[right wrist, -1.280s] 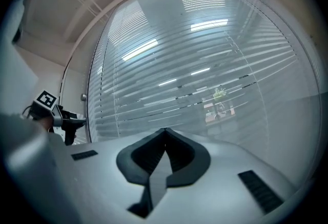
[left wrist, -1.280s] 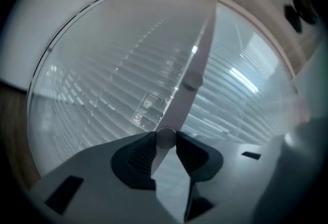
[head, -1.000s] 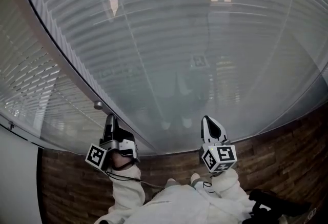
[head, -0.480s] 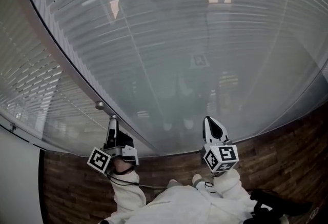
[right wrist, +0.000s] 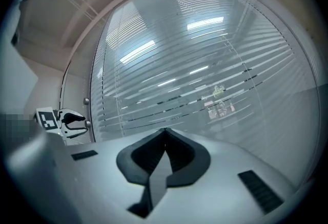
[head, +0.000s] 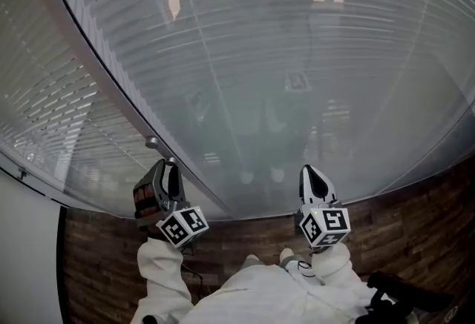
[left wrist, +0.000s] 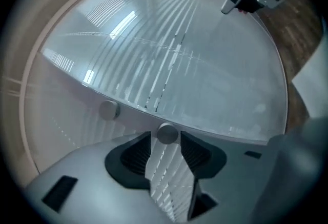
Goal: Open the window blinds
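Holds left hand-held gripper (head: 168, 167) at the window frame (head: 111, 85), jaws just opened wide with a round knob (left wrist: 166, 133) loose between the tips, and right hand-held gripper (head: 310, 170) pinched shut, empty, level before the window blinds (head: 297, 41) behind glass.

Dim grey daylight filters through the blinds (head: 245, 55); bright reflections streak them, fisheye bends their slats, corners darken.
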`<state>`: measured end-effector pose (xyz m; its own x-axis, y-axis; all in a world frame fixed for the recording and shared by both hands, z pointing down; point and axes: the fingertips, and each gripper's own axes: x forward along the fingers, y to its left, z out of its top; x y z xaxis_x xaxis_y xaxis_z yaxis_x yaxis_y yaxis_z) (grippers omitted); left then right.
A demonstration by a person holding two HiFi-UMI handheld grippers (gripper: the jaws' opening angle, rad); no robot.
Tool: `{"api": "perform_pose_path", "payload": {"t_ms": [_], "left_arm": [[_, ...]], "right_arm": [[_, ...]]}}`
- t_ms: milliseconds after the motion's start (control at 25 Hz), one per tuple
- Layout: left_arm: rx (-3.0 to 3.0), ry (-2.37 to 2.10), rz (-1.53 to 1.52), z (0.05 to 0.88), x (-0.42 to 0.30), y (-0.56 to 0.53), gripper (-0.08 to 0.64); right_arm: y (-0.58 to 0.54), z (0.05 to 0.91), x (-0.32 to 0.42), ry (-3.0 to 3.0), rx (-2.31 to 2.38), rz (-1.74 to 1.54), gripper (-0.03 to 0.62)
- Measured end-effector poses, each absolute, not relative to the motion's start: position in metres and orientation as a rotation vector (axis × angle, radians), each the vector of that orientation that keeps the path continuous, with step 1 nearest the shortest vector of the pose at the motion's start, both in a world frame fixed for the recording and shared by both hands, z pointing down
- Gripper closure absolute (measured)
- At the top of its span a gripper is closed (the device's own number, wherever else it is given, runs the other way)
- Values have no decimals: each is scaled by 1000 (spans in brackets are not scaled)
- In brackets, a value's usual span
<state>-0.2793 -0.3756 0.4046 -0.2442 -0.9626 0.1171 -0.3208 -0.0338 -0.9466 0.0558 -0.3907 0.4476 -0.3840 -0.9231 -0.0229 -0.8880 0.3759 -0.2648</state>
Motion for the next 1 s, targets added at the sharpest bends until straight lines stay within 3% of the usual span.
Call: {"api": "perform_pose_path", "payload": {"t_ms": [200, 240, 440, 720, 1000], "left_arm": [[-1295, 1467, -1375, 406, -274, -383, 380], [-1278, 1459, -1385, 406, -273, -385, 413], [-1389, 1623, -1283, 405, -276, -385, 436], [-1991, 2238, -495, 399, -286, -384, 437], [-2362, 2493, 334, 395, -296, -385, 437]], "right_arm": [[-391, 448, 58, 2445, -1649, -317, 581], [-391, 448, 59, 2440, -1654, -318, 581], [-392, 447, 60, 2427, -1668, -312, 581], [-396, 447, 60, 2420, -1687, -307, 581], [-399, 450, 56, 2420, -1694, -322, 581]]}}
